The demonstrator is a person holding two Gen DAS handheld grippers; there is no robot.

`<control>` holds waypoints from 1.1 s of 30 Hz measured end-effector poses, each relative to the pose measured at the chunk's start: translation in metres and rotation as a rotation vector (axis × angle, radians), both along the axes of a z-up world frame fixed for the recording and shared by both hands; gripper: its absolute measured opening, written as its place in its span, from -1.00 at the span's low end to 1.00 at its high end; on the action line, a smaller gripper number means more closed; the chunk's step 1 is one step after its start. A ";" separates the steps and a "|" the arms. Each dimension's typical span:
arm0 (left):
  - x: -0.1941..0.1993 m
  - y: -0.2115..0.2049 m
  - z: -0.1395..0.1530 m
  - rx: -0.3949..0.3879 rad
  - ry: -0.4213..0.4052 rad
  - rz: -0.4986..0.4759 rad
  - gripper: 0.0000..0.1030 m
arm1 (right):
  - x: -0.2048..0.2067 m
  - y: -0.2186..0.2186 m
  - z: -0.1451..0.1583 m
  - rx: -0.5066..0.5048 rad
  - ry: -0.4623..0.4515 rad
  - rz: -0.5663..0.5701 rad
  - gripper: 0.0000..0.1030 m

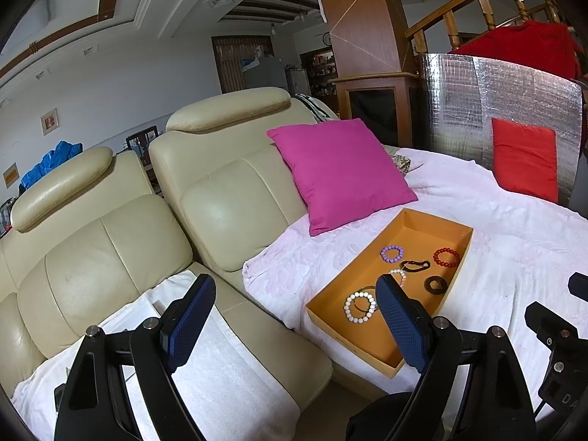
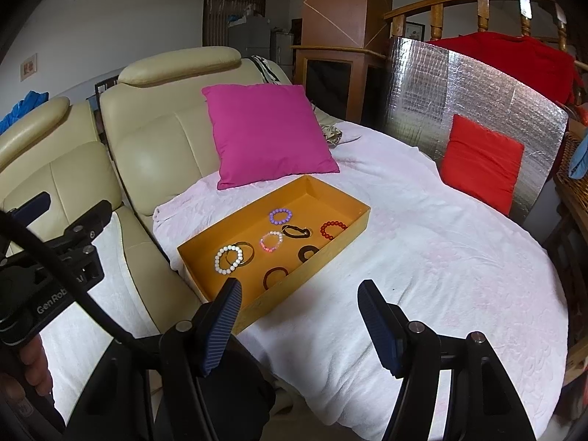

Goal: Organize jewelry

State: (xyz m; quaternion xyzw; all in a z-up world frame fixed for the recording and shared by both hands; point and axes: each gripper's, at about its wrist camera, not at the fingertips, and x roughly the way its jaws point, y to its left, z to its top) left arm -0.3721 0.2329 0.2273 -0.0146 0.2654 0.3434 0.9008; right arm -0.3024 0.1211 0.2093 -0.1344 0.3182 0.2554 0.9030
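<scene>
An orange tray lies on the white blanket and holds several bracelets. Among them are a purple bead bracelet, a red one, a white pearl one, a pink one and dark bands. My left gripper is open and empty, held near the tray's near-left end over the sofa seat. My right gripper is open and empty too, just short of the tray's near corner.
A magenta cushion leans behind the tray, and a red cushion rests against a silver foil board. Cream leather sofa backs stand to the left, with a white towel on the seat. White blanket stretches right of the tray.
</scene>
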 end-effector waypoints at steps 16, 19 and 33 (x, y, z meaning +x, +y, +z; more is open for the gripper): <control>0.003 0.011 -0.007 -0.019 0.009 0.007 0.73 | 0.006 0.013 -0.002 -0.021 -0.004 -0.004 0.35; 0.004 0.016 -0.009 -0.023 0.010 0.014 0.73 | 0.010 0.016 -0.003 -0.022 0.000 -0.003 0.35; 0.014 0.030 -0.019 -0.030 0.036 0.034 0.73 | 0.026 0.033 -0.014 -0.042 0.018 0.016 0.35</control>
